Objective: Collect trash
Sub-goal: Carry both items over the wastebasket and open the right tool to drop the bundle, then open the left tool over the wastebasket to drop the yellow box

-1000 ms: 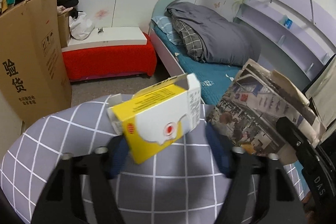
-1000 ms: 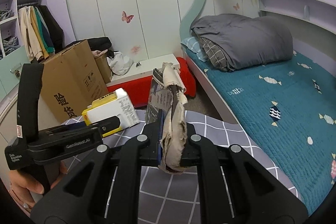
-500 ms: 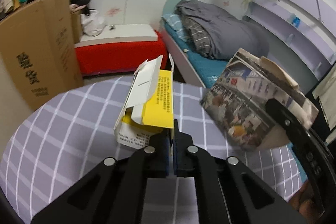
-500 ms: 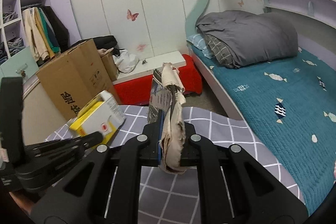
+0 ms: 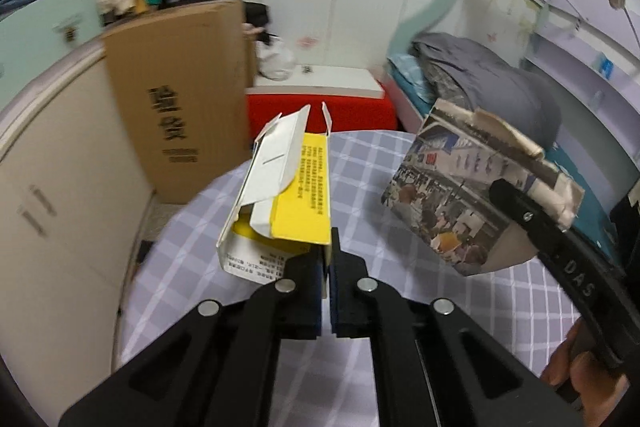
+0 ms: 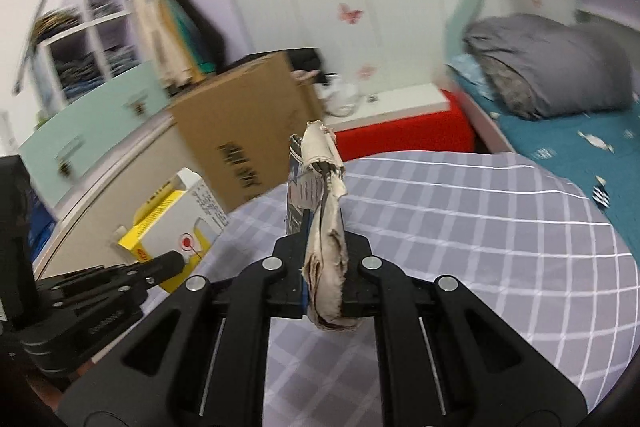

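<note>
Pinching one thin wall of the yellow-and-white carton (image 5: 280,195), my left claw (image 5: 329,263) has its jaws shut flat on the cardboard, so the opened box hangs skewed with its flaps up. My right claw (image 6: 324,259) is clamped on a folded wad of newspaper (image 6: 324,227), gripped edge-on so it stands upright. Both pieces of trash ride clear above the checked tabletop (image 6: 480,227), carton to the left of the paper, each held by an edge because that is what thin jaws can bite. A second ago the left jaws stood half open around the carton; now they are closed on it, and both claws have swung towards the brown cardboard box (image 5: 180,99) beside the tabletop, which looms larger.
</note>
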